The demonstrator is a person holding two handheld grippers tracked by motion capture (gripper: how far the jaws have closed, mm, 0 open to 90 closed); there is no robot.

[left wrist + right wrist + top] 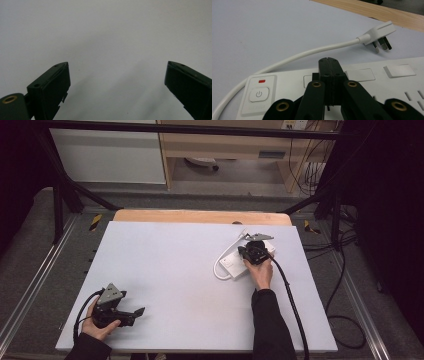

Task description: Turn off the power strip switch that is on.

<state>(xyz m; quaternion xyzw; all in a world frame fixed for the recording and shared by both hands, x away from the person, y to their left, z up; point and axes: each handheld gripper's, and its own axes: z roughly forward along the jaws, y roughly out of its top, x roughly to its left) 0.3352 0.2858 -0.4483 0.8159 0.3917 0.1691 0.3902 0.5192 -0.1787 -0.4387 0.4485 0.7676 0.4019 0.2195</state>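
Note:
A white power strip [231, 265] lies flat at the right of the white table top [170, 270]. In the right gripper view the power strip [287, 85] shows a power button [259, 94] with a small red mark [262, 81] above it. Its white cable [312, 52] curves to a plug [379, 33] lying loose on the table. My right gripper [329, 60] is shut with nothing between its jaws, tips just over the strip's top face; I cannot tell if they touch. At the near left, my left gripper [137, 315] is held low, and its jaws [117, 72] stand wide open over bare table.
A wooden strip [200, 216] runs along the table's far edge. A black metal frame [65, 195] surrounds the table. Cables [340, 270] trail on the floor at the right. A wooden shelf [225, 145] stands beyond.

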